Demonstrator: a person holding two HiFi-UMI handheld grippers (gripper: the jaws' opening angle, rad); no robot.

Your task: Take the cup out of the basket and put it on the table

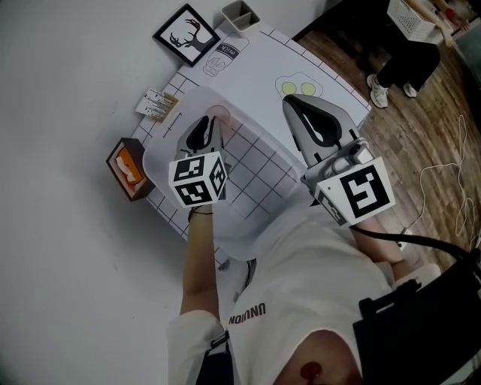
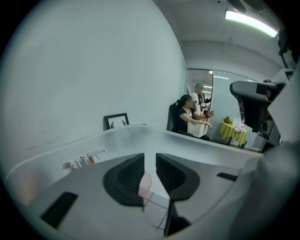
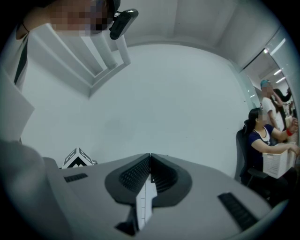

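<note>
A translucent white basket point(image 1: 167, 147) stands on the gridded table mat point(image 1: 323, 83). My left gripper point(image 1: 211, 122) reaches down into it near its far wall. A pale pink see-through cup point(image 1: 219, 113) sits at the gripper's tip; in the left gripper view the cup's point(image 2: 146, 183) thin wall shows in the narrow gap between the jaws, which are shut on it. The basket's rim point(image 2: 140, 129) curves across beyond the left gripper point(image 2: 150, 161). My right gripper point(image 1: 290, 102) hangs over the basket's right edge, shut and holding nothing; its point(image 3: 150, 157) tips meet.
A framed deer picture point(image 1: 186, 34) and a grey holder point(image 1: 240, 15) stand at the table's far end. Small cards point(image 1: 156, 104) and an orange box point(image 1: 126, 168) lie to the left. Two yellow-green rounds point(image 1: 297, 87) sit right of the basket. A person point(image 1: 406, 60) stands on the wood floor.
</note>
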